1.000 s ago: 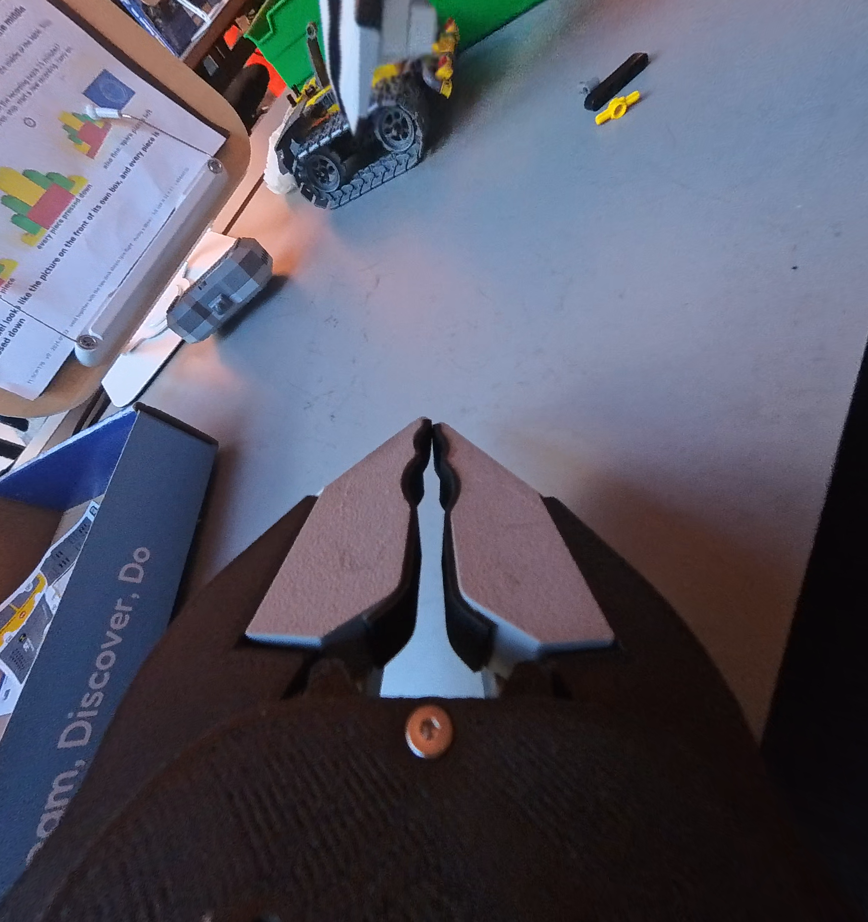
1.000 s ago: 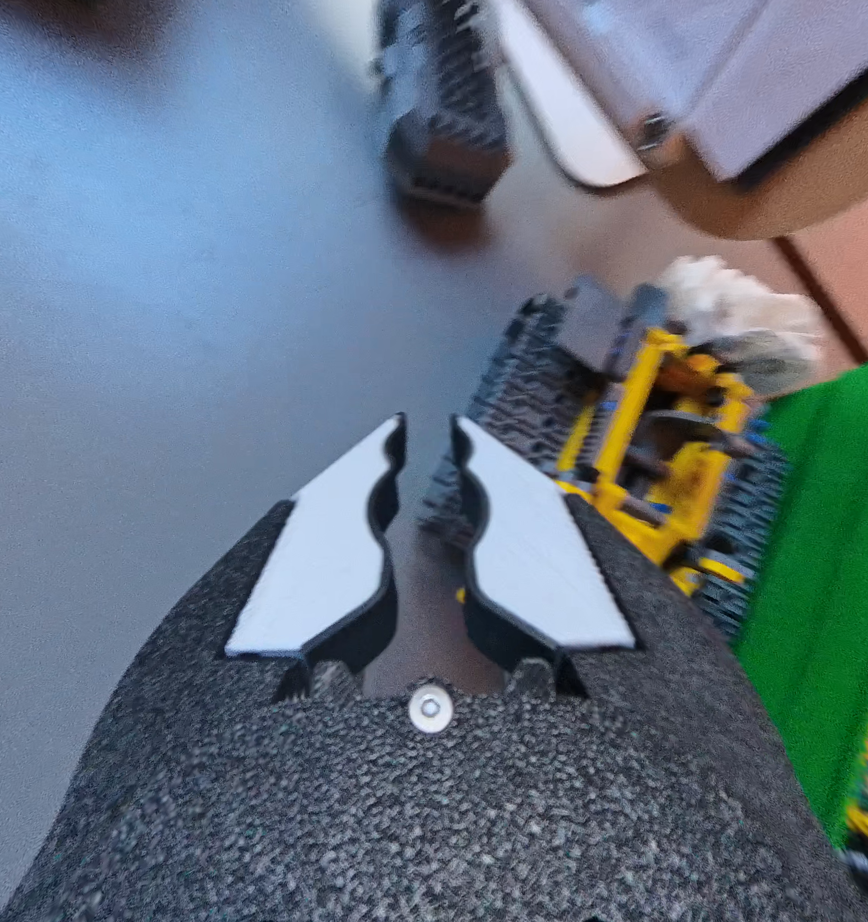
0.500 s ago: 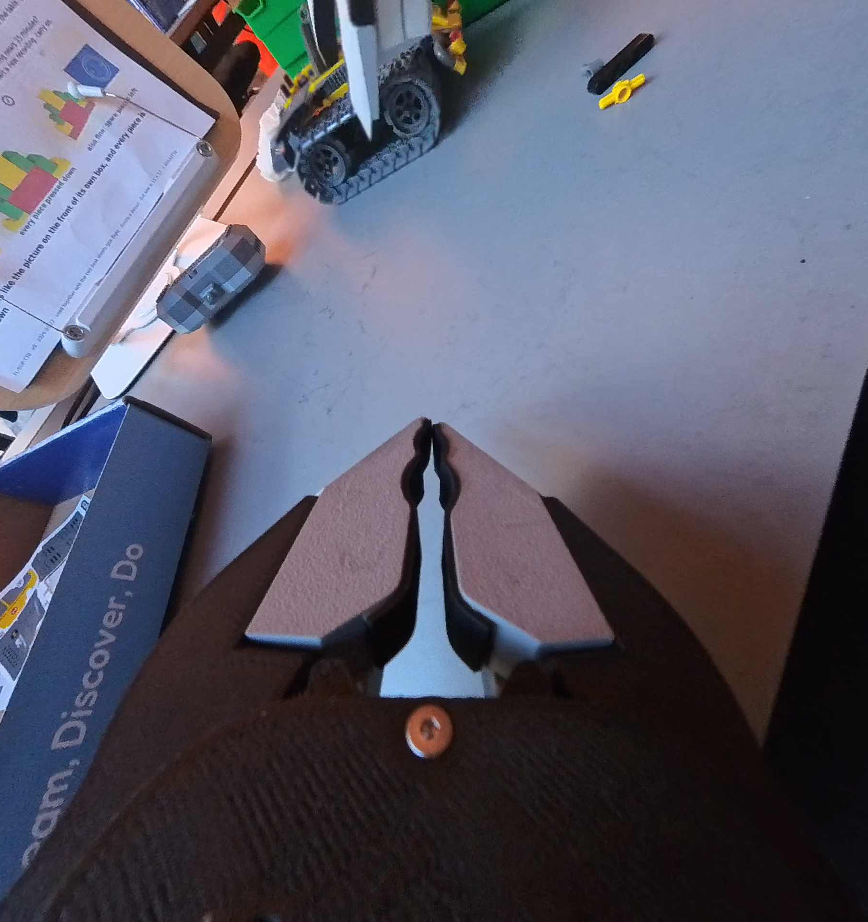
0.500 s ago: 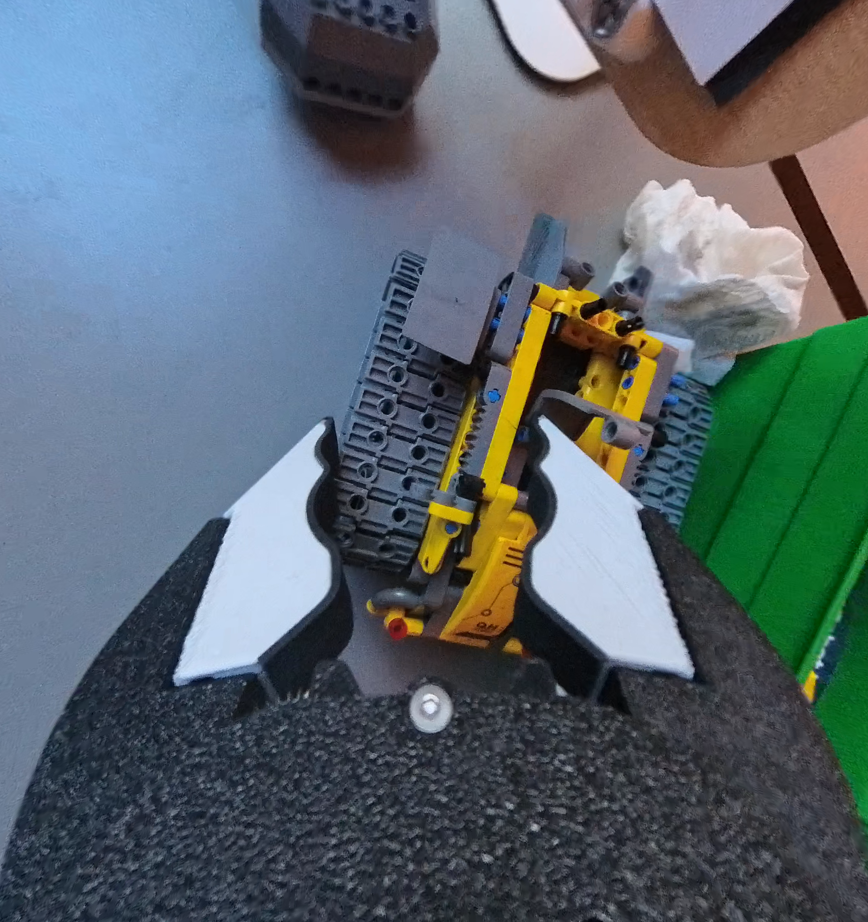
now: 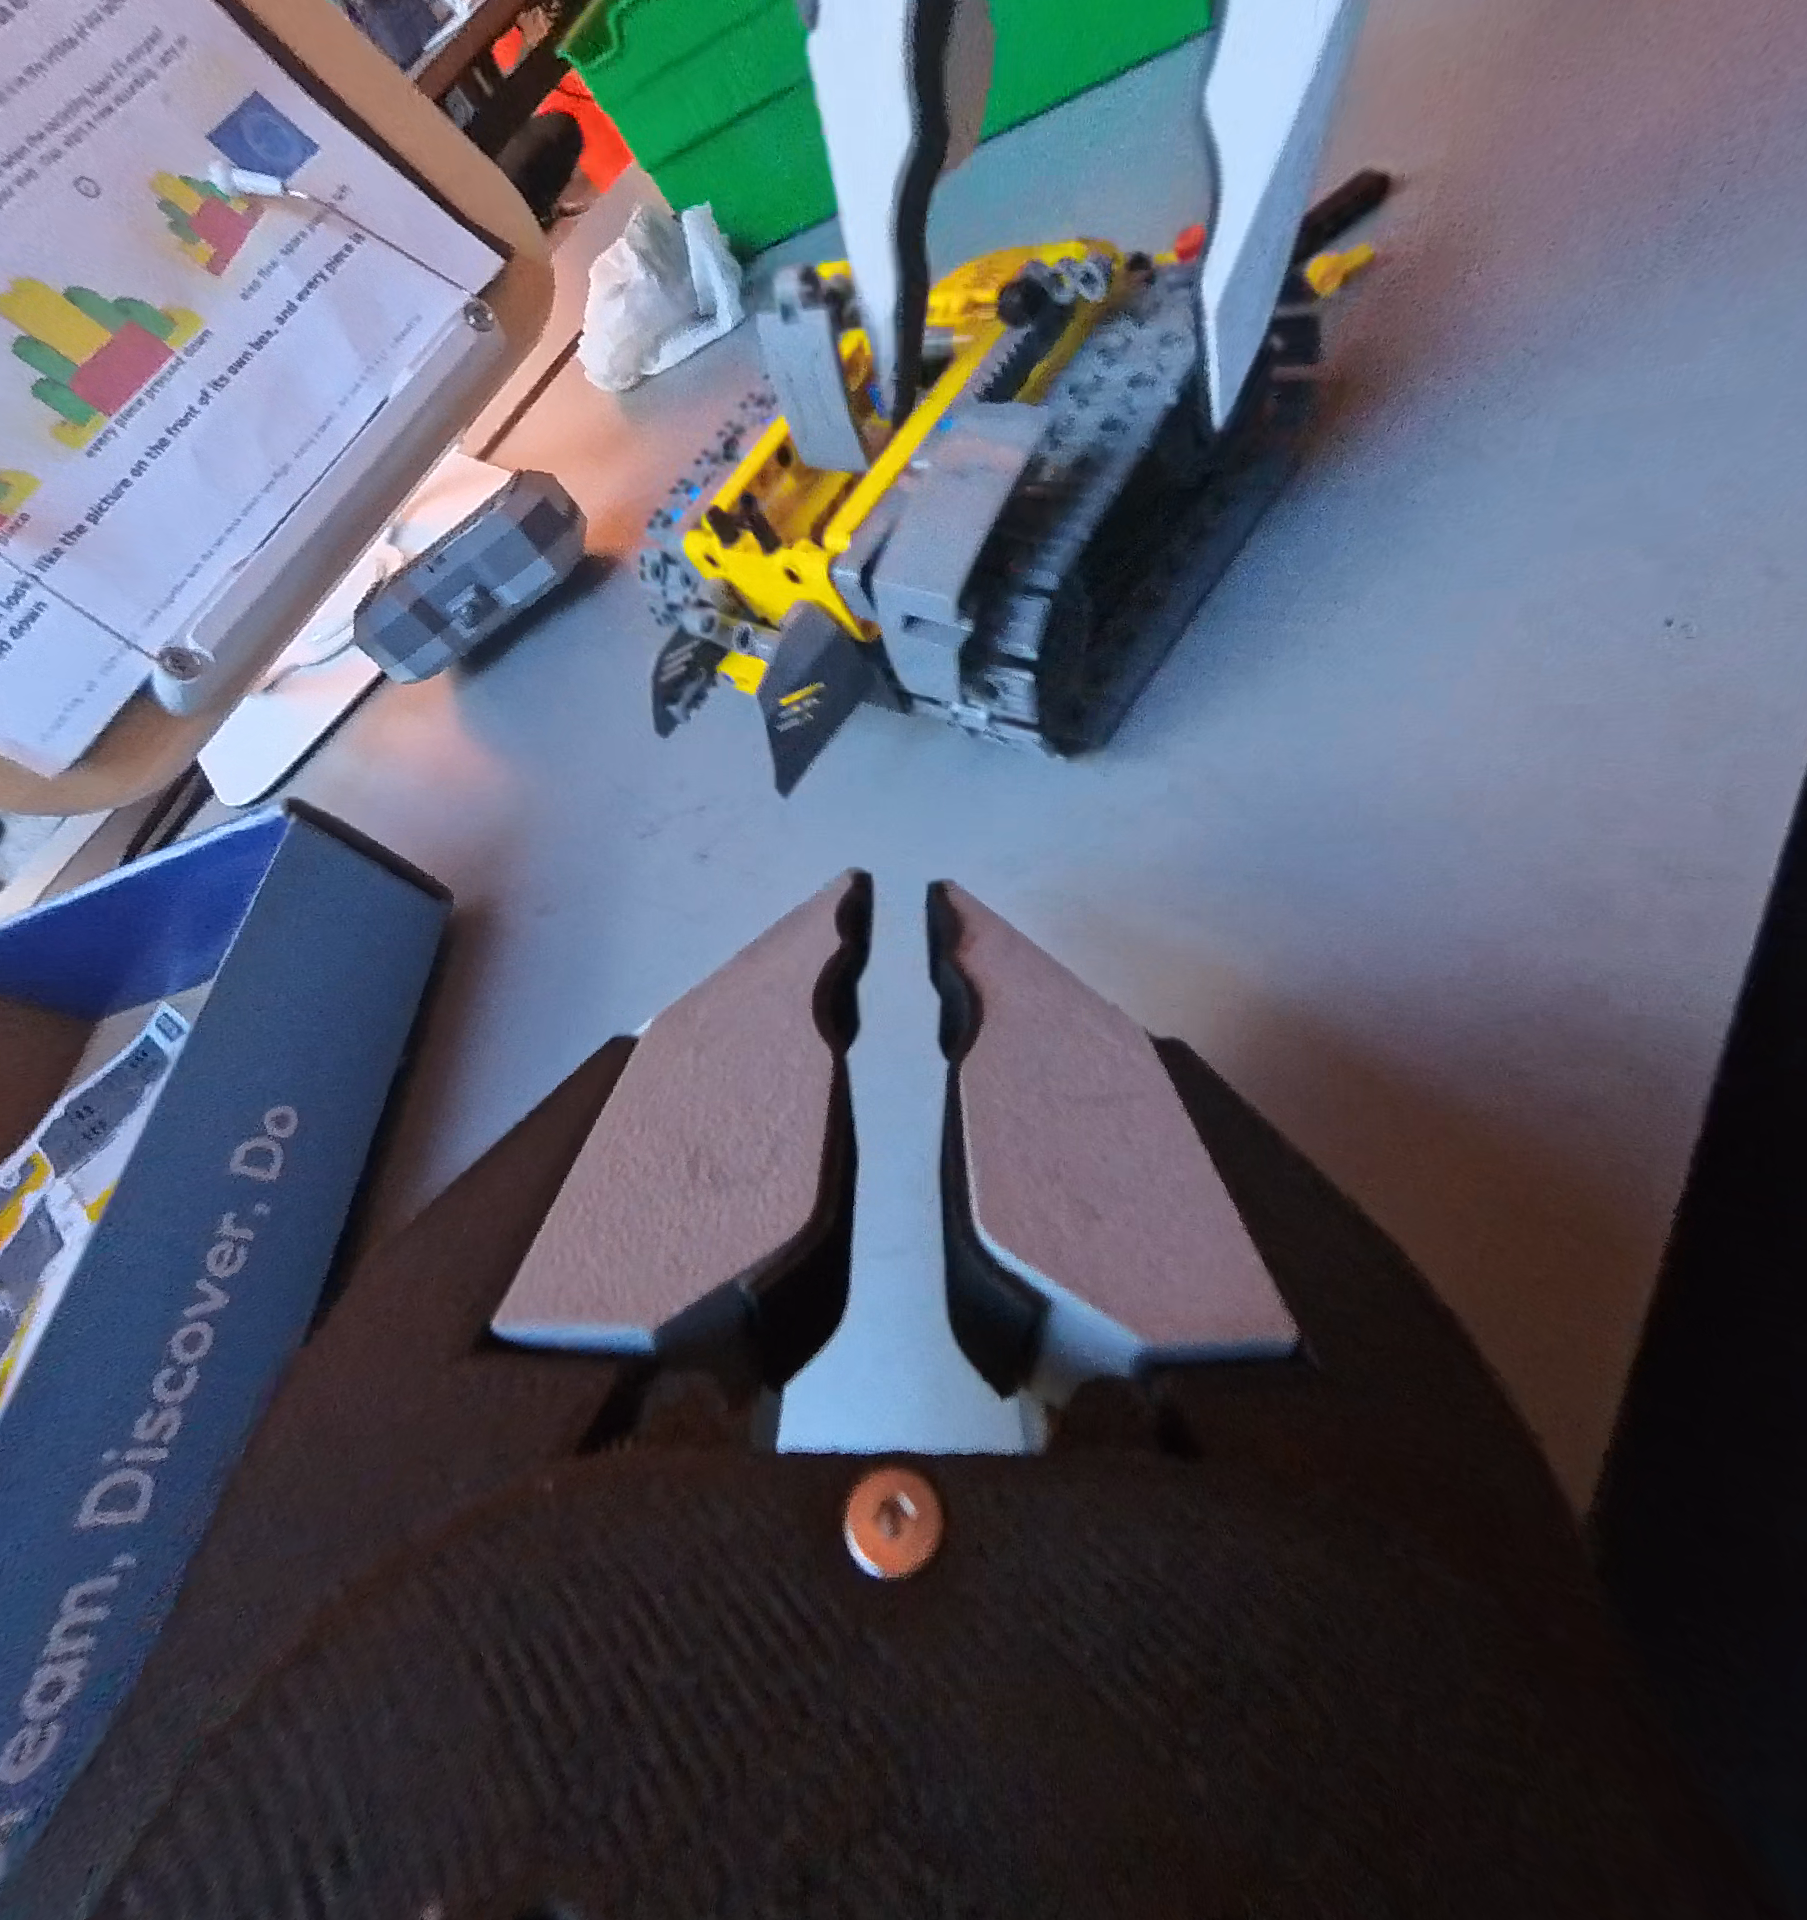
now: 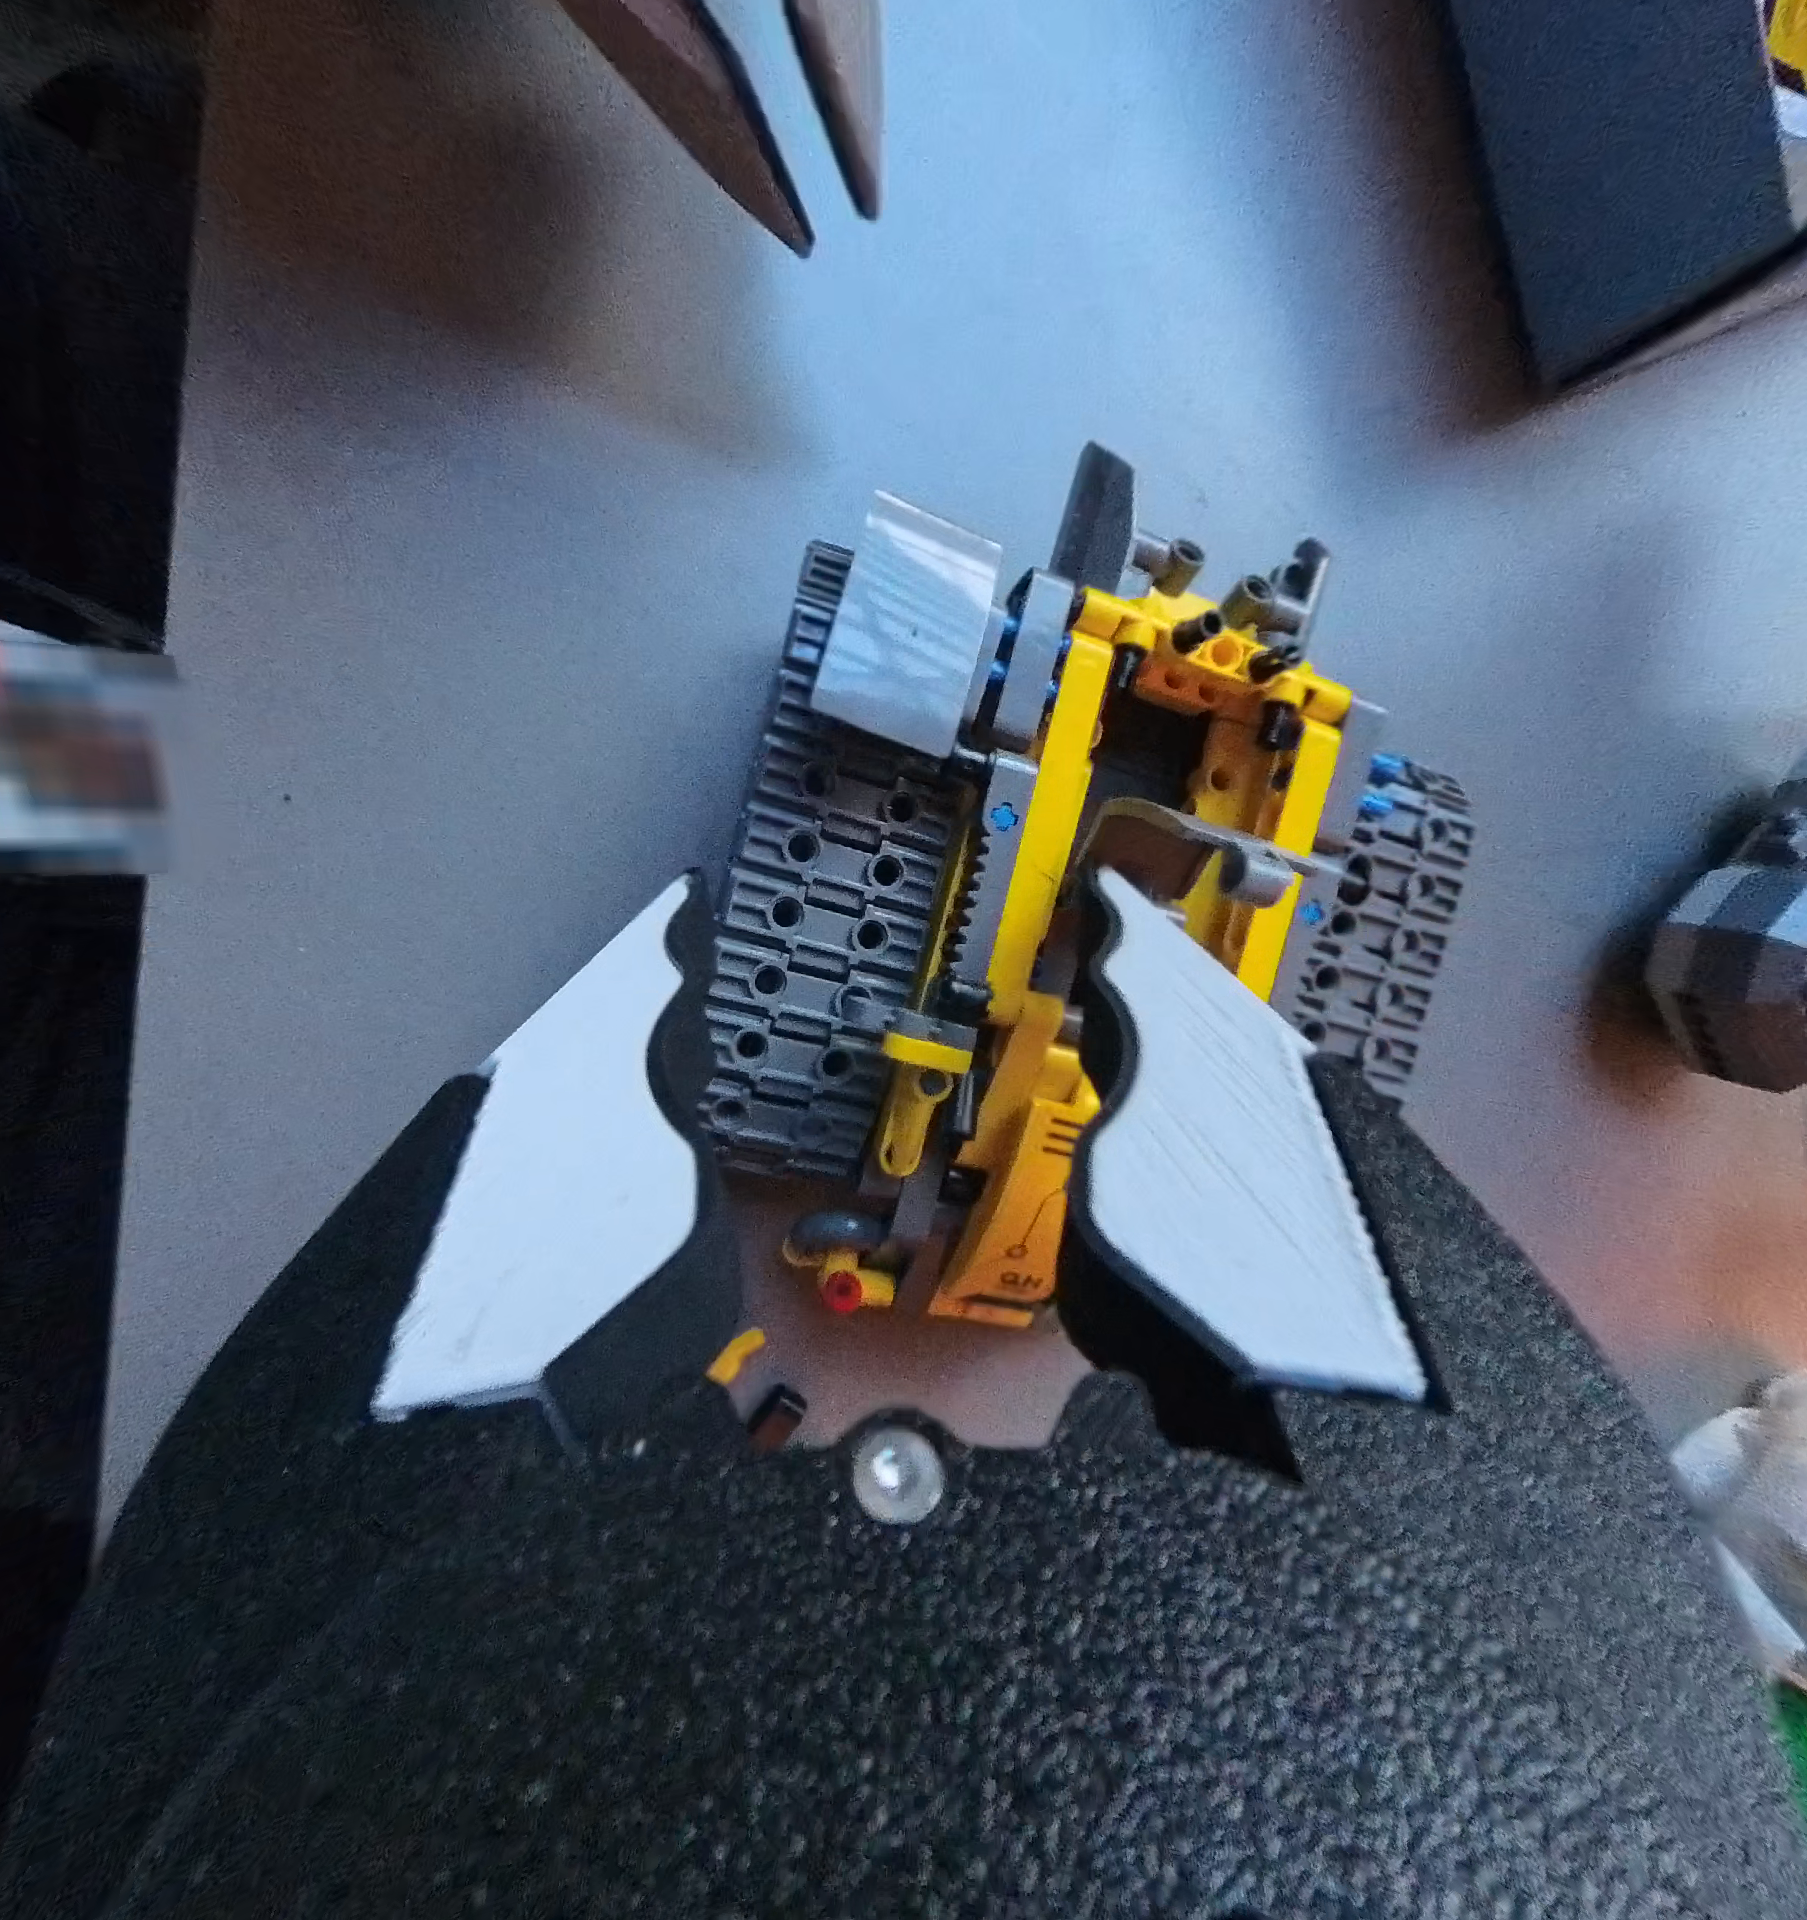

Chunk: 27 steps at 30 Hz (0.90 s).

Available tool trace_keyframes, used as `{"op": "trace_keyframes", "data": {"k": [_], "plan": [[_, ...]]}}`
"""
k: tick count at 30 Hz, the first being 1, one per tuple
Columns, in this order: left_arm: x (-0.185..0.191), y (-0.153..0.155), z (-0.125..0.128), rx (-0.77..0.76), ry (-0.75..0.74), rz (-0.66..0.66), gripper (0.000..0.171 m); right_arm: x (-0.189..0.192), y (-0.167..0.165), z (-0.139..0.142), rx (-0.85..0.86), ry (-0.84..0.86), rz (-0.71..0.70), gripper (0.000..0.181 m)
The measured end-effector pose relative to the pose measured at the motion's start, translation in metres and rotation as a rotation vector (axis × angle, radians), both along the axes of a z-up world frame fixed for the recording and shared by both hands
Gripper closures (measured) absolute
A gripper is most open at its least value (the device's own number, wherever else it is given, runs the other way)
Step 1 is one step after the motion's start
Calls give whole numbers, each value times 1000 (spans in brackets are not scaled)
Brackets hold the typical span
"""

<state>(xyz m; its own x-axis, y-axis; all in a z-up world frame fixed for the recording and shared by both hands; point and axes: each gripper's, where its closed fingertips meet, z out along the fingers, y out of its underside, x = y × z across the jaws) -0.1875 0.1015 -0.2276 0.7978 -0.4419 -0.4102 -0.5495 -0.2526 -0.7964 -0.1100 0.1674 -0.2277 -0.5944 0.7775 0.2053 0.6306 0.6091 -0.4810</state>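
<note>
Toy tracked vehicle [image 6: 1034, 935] on the worktop [image 5: 1398, 779] is gripped by the right tongs [image 6: 894, 894]; left tongs [image 5: 899, 894] are held narrowly parted, empty.

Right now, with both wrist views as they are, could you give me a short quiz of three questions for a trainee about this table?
1. True or false: the left gripper holds the grey faceted block.
2. What is between the fingers of the right gripper? A: a blue cardboard box. B: the yellow tracked brick vehicle. C: a printed sheet.
3. Fill in the colour: the crumpled white paper lies beside the ___ bin.

Key: 1 false, it holds nothing; 2 B; 3 green.
</note>
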Motion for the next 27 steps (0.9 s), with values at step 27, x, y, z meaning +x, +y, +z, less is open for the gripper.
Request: {"op": "trace_keyframes", "data": {"k": [27], "plan": [[5,34,-7,-220,-166,-24,168,10,25,8,-73,254,-264,150]]}}
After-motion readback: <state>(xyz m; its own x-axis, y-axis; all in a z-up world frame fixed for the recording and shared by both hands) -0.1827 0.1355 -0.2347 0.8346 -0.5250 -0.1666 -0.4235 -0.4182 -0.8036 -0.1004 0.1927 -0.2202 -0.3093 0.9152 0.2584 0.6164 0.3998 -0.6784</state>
